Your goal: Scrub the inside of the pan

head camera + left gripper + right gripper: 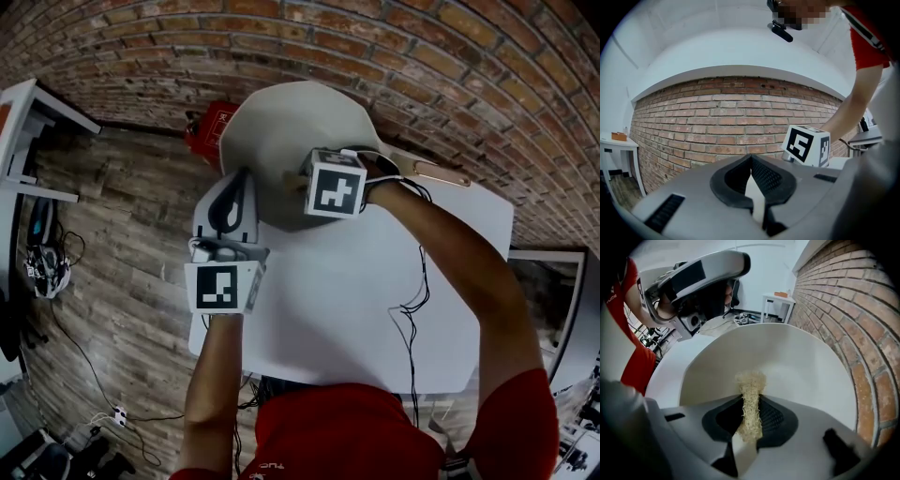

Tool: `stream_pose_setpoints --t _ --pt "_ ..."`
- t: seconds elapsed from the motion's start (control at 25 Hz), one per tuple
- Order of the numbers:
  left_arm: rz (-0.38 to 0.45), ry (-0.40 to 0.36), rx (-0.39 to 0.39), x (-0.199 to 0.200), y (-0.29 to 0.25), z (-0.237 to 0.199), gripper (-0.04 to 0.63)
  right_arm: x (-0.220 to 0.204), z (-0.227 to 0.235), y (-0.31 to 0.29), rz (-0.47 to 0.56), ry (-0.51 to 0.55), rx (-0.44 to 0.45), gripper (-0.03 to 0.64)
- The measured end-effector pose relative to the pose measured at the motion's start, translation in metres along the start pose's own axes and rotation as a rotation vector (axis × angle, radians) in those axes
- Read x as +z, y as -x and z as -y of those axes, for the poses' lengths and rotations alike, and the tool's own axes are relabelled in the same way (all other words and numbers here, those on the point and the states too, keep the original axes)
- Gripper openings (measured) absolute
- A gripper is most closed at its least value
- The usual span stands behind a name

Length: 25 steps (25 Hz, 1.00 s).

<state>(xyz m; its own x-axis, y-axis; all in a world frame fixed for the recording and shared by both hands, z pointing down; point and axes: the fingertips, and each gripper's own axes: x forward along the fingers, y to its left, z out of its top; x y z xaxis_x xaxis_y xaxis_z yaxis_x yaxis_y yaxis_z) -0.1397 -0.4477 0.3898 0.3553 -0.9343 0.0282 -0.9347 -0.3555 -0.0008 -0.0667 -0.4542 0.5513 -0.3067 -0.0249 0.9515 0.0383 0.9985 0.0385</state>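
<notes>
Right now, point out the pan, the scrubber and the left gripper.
pan (797, 357), right gripper view, bare white inner wall.
scrubber (750, 383), right gripper view, its fibrous top end.
left gripper (751, 161), left gripper view, where its shut jaws meet.

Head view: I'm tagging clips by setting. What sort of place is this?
Probably a lab or workshop, not a kitchen: bare brick wall, plank floor strewn with cables, and a plain white table; the right tongs hold a fibre scrubber inside the pan.
</notes>
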Motion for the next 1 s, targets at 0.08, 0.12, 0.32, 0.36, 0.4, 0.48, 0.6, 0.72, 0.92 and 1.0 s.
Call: stream_pose_setpoints --t 0.08,0.12,0.32,0.36,0.4,0.48,0.6,0.72,0.92,1.0 --pt "0.004 -0.002 -0.010 0.000 0.000 0.002 0.014 -0.007 -0.007 -0.006 -0.034 0.003 0.020 0.087" --pt "0.005 -0.003 -0.012 0.000 0.001 0.002 0.014 -0.011 -0.008 -0.009 -0.051 0.005 0.023 0.087" --pt "-0.015 0.002 0.009 -0.003 0.003 -0.004 0.014 -0.030 0.005 -0.018 -0.138 -0.007 -0.034 0.087" --pt "-0.013 0.002 0.006 -0.002 0.004 -0.004 0.014 -0.033 0.010 -0.018 -0.150 -0.017 -0.048 0.087" --pt "-0.010 0.000 0.001 -0.002 0.004 -0.003 0.014 -0.037 0.015 -0.018 -0.161 -0.028 -0.062 0.087" --pt "-0.008 -0.001 -0.004 -0.003 0.004 -0.003 0.014 -0.042 0.027 -0.017 -0.181 -0.046 -0.093 0.087" --pt "-0.013 -0.003 -0.002 -0.004 0.004 -0.003 0.014 -0.048 0.046 -0.016 -0.209 -0.064 -0.147 0.087" --pt "-0.022 0.000 0.010 -0.008 0.003 -0.005 0.014 -0.056 0.063 -0.014 -0.237 -0.076 -0.198 0.087" --pt "-0.028 -0.010 0.010 -0.007 0.003 -0.005 0.014 -0.061 0.083 -0.008 -0.231 -0.109 -0.269 0.087" --pt "-0.028 -0.014 0.009 -0.005 0.004 -0.005 0.014 -0.053 0.086 0.001 -0.184 -0.119 -0.313 0.087"
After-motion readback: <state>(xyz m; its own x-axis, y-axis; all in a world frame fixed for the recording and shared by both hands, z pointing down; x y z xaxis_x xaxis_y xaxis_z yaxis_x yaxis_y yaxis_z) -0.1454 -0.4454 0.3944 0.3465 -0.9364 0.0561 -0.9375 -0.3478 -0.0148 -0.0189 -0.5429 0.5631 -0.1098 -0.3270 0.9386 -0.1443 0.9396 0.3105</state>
